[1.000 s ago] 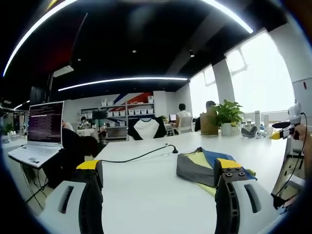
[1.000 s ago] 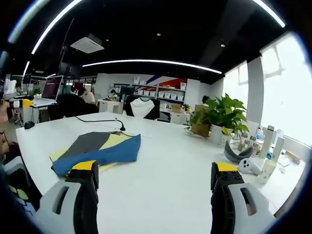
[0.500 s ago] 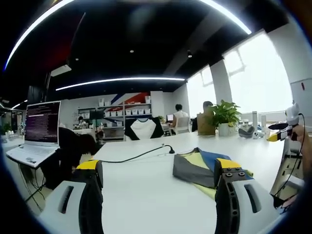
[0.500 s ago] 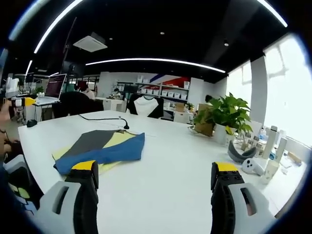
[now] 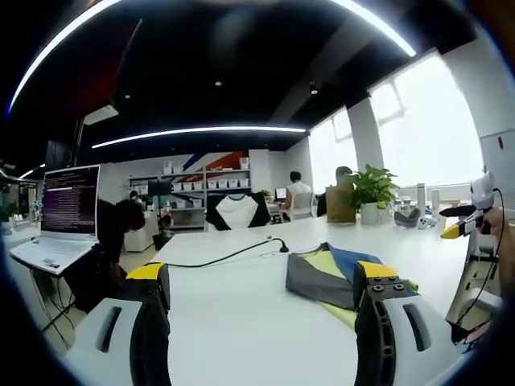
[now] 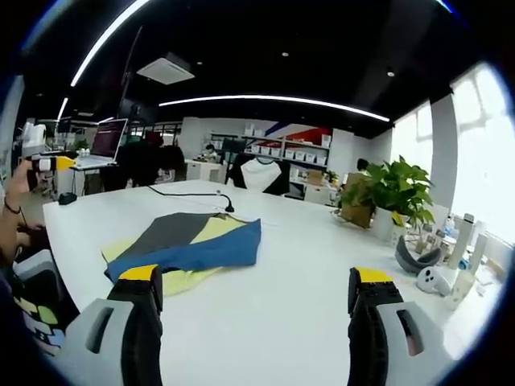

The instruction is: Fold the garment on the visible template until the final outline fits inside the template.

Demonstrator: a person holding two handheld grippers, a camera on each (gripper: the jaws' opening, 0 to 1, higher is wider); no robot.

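A folded garment [image 5: 320,274], grey and blue, lies on a yellow template [image 5: 348,311] on the white table [image 5: 241,305]. My left gripper [image 5: 261,271] is open over bare table, with the garment just inside its right jaw. In the right gripper view the garment [image 6: 193,244] lies ahead to the left on the template [image 6: 183,281]. My right gripper [image 6: 256,274] is open with nothing between its jaws, short of the garment. The right gripper [image 5: 465,219] also shows at the far right of the left gripper view. A hand holds the left gripper [image 6: 47,163] at the far left of the right gripper view.
A black cable [image 5: 229,257] runs across the table behind the garment. An open laptop [image 5: 68,213] sits at the left. A potted plant [image 6: 398,189], a grey headset [image 6: 412,256] and bottles stand along the table's right side. A seated person [image 5: 117,233] is beyond the table's left end.
The right gripper's camera has swung left, so the garment sits further right and larger in its view. In the left gripper view the person beside the laptop has shifted.
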